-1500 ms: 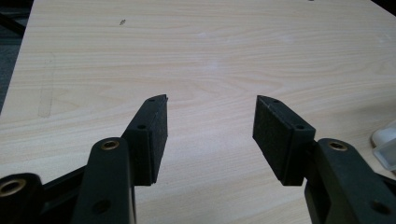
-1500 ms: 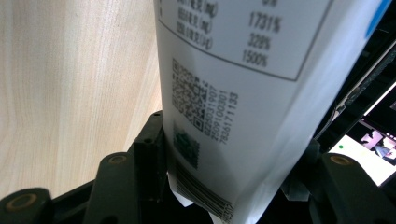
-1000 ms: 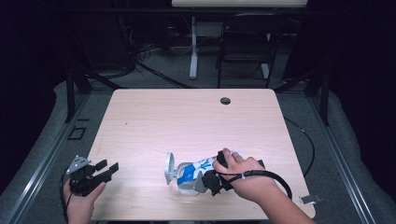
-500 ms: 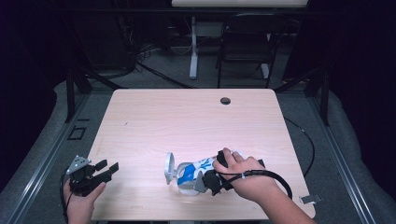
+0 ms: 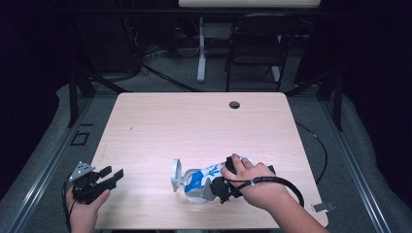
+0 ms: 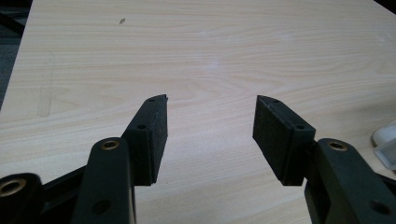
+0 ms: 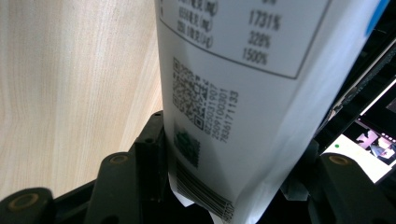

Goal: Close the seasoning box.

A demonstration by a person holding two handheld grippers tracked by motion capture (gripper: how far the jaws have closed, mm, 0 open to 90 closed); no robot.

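Pouch (image 5: pixel 197 180), white with blue print and a round cap, lies near the front edge of the wooden bench (image 5: pixel 194 126), clamped between the right gripper's (image 5: pixel 216 187) jaws, while the left gripper (image 5: pixel 109 175) hovers at the front-left corner with jaws open on nothing.

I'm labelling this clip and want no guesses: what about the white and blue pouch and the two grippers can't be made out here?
- Pouch, high view: its front print is too small to read, and the right hand covers its near end.
- Pouch, right gripper view: top and bottom cut off by the frame; small label text blurred.
- Right gripper: right pad hidden behind the pouch.
- Left gripper: body cut off at the bottom edge.
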